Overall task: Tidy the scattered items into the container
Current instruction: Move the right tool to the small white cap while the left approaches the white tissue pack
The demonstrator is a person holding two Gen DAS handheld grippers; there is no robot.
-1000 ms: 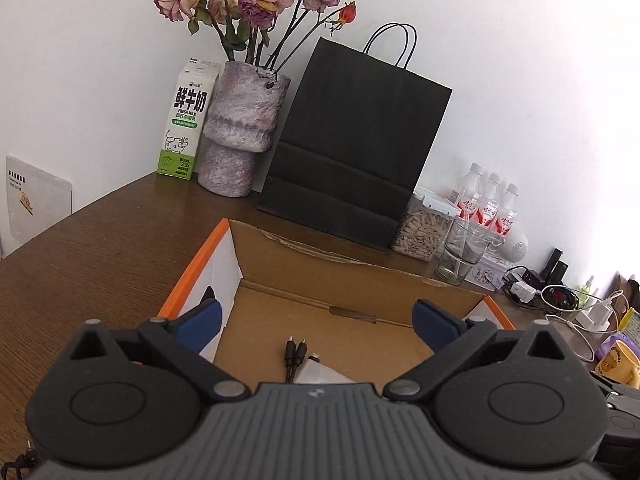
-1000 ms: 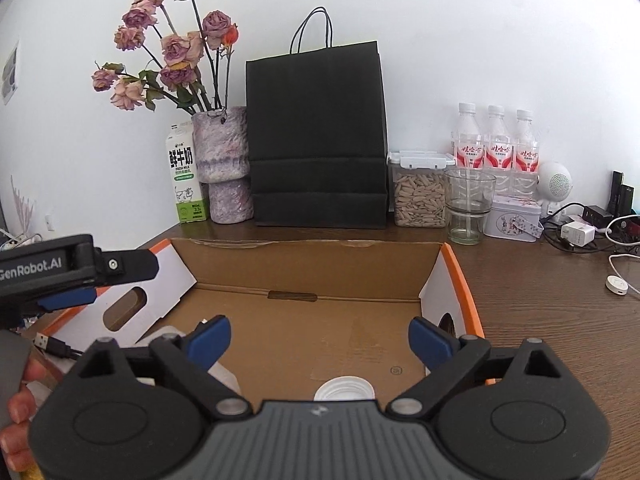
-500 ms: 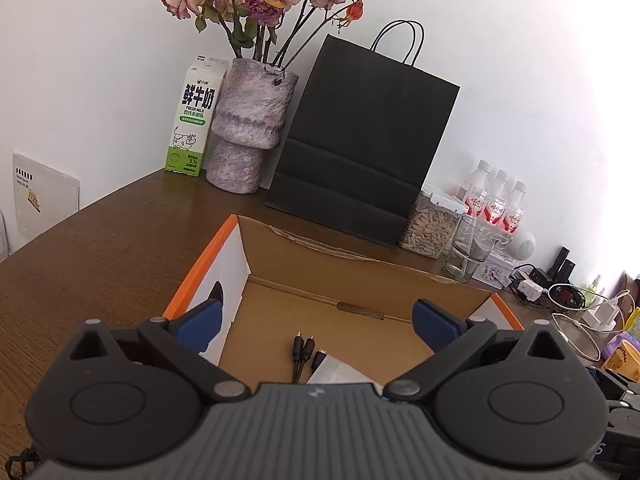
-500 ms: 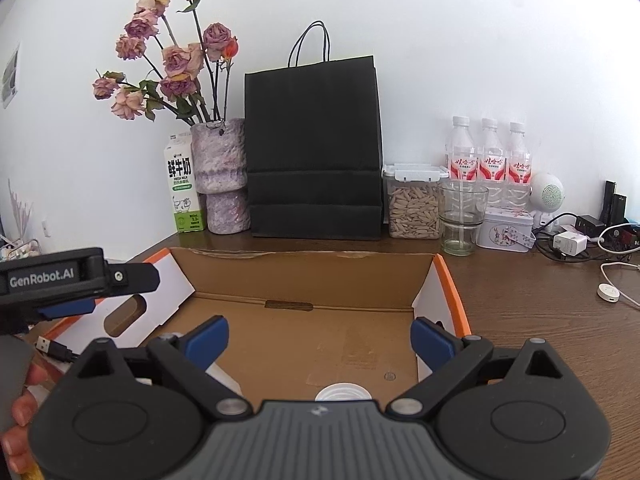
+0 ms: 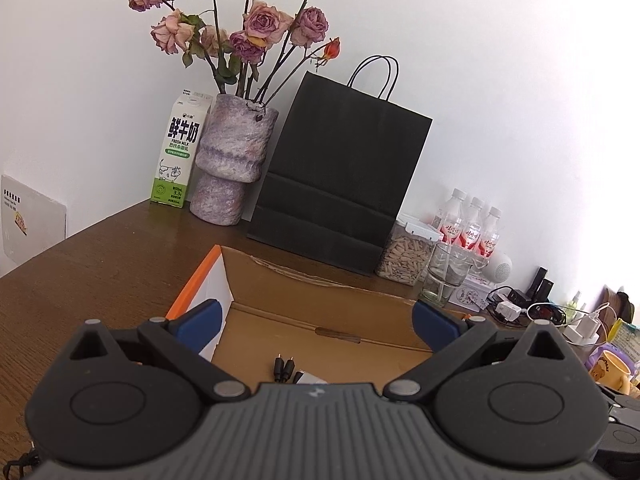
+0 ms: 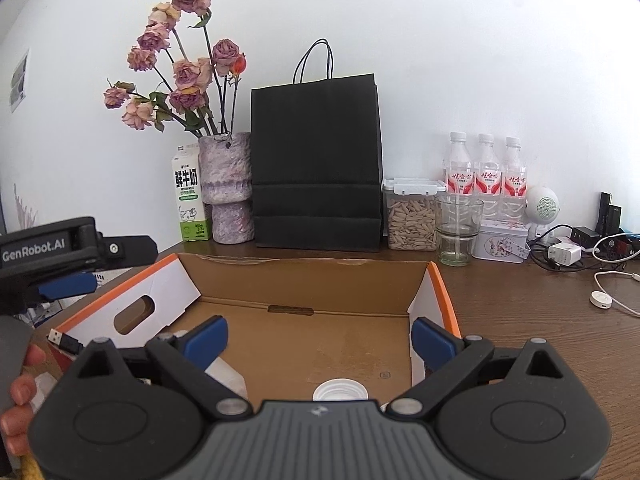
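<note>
An open cardboard box (image 6: pixel 312 276) with orange-edged white flaps sits on the brown table; it also shows in the left wrist view (image 5: pixel 320 296). Inside lie black cable plugs (image 5: pixel 283 368), a white item (image 5: pixel 310 378), a white bottle cap (image 6: pixel 339 391) and a white object (image 6: pixel 226 376). A black USB plug (image 6: pixel 64 342) sticks up at the box's left flap. My left gripper (image 5: pixel 316 320) is open and empty above the box. My right gripper (image 6: pixel 318 334) is open and empty above the box. The left gripper's body (image 6: pixel 60 248) shows at the left of the right wrist view.
Behind the box stand a milk carton (image 6: pixel 188 196), a vase of dried roses (image 6: pixel 226 188), a black paper bag (image 6: pixel 316 164), a seed jar (image 6: pixel 412 218), a glass (image 6: pixel 458 230), three bottles (image 6: pixel 486 168) and a tin (image 6: pixel 502 242). Chargers and cables (image 6: pixel 580 248) lie at the right.
Both grippers have lifted and drawn back from the box; the background sits lower in both views. Both stay open and empty.
</note>
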